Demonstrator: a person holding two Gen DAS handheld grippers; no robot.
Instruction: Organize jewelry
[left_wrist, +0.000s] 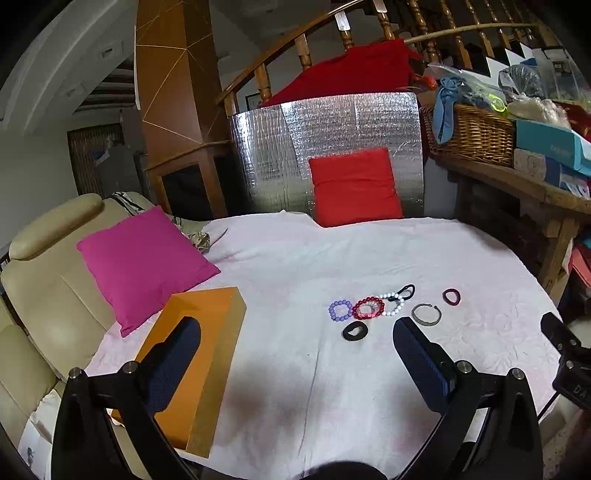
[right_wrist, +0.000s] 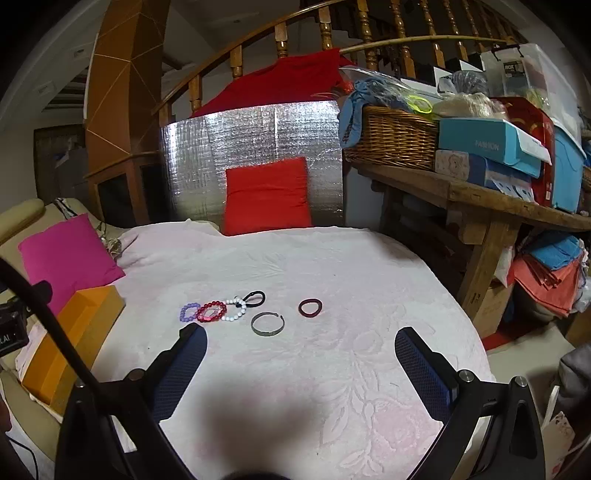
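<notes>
Nearest the cameras, the left gripper (left_wrist: 295, 354) and the right gripper (right_wrist: 301, 354) each hang above a pale pink embossed cloth (right_wrist: 369, 280) with their blue-padded fingers spread wide and nothing between them. The left gripper's left finger (left_wrist: 173, 365) overlaps an orange box (left_wrist: 207, 350), which lies at the cloth's left edge.

Beyond the fingertips lies the jewelry, loose on the cloth. A flat black ring (left_wrist: 355, 331) lies closest to the left gripper. Behind it runs a row, left to right: a lilac bead bracelet (left_wrist: 340, 310), a red bead bracelet (left_wrist: 368, 307) touching it, and a white bead bracelet (left_wrist: 391, 304) that overlaps the red one. A black hair tie (left_wrist: 406, 291) touches the far side of the white beads. To the right, apart from the row, lies an open grey metal bangle (right_wrist: 267, 324), its gap facing away. Farther right, and separate, lies a dark maroon hair tie (right_wrist: 310, 307).

At the left, a magenta cushion (left_wrist: 144, 266) rests partly on the cloth and partly on a cream leather sofa (left_wrist: 44, 280). At the far edge of the cloth, a red cushion (right_wrist: 267, 195) leans against a silver foil panel (right_wrist: 240, 147). To the right stands a wooden table (right_wrist: 480, 199) bearing a wicker basket (right_wrist: 391, 138) and stacked boxes.
</notes>
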